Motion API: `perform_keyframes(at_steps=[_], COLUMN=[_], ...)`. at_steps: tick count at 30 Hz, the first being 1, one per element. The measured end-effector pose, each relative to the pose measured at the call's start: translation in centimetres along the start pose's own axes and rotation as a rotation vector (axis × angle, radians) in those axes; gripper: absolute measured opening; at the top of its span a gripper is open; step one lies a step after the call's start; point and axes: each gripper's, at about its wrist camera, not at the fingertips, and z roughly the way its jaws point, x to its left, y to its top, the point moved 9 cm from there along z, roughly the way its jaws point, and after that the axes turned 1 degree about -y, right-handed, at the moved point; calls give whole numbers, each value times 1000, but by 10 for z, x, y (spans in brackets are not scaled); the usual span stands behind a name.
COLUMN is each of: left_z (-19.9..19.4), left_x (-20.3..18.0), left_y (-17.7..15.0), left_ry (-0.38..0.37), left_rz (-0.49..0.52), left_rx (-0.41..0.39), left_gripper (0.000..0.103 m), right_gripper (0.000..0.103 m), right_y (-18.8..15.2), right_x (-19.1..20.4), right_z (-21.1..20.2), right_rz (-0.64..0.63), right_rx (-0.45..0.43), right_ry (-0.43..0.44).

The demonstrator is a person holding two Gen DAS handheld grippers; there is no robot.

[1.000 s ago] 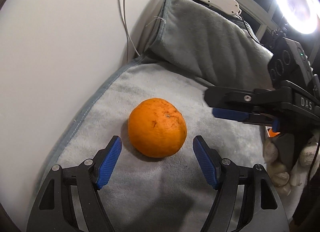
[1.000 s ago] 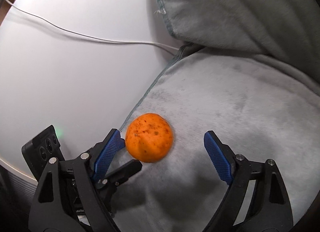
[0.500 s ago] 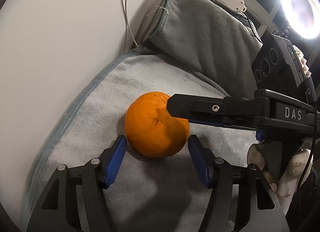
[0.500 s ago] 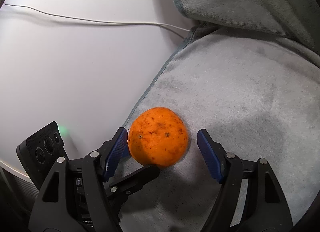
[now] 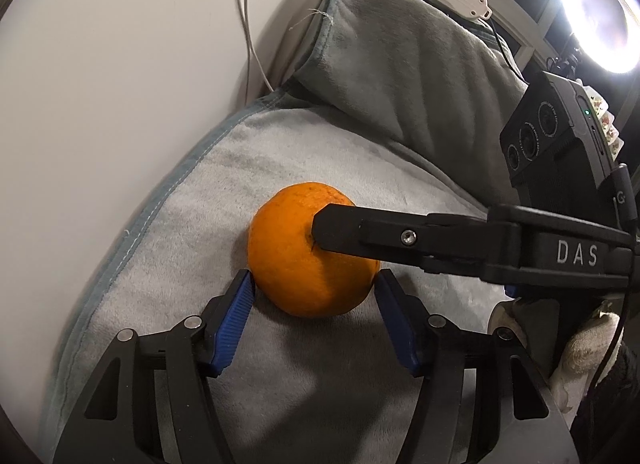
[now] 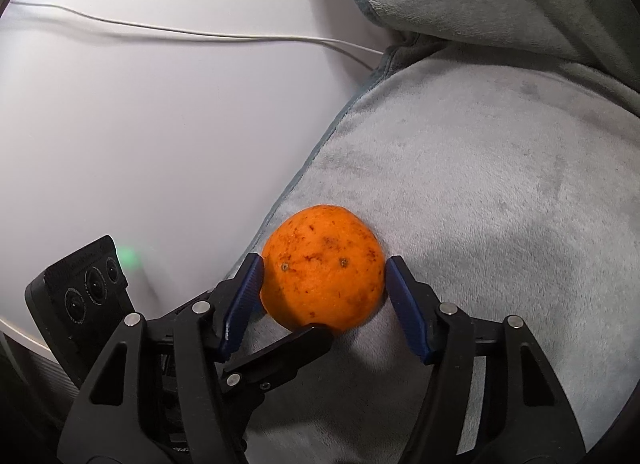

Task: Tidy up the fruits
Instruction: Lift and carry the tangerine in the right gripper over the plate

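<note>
A round, speckled orange fruit (image 5: 308,260), lying on a grey plush blanket (image 5: 360,168), is being clamped from crossing directions by the left gripper (image 5: 312,296) and right gripper (image 6: 324,284), whose jaws have just been closing onto its sides. It could be bruised, or squeezed out and rolled off, if opposing pulls are applied. "DAS" is being displayed on the right gripper's arm.

Obstacles: orange (image 5: 308,264) flanked by both grippers' fingers, right gripper (image 5: 336,232) crossing its top | upright cushion (image 5: 404,64) behind | white wall (image 5: 120,64) left | Free: grey blanket (image 6: 500,184) right of orange.
</note>
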Motion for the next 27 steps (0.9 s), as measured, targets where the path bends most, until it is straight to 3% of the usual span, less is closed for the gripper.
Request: perform_keyframes(at_steps=[10,27], left_z=[-12,-32], left_x=[-23,-93], left_y=[-3,-11], left_ry=[-18,-85], left_rz=[29,159], left_rx=[-33,-95], left_gripper=[62,62], right_gripper=[66,65], right_y=[-6,-29], right_x=[3,3], right_z=[-29,-123], right_rz=[-13,-25], right_rx=[-57,-216], right_ry=[-18,-62])
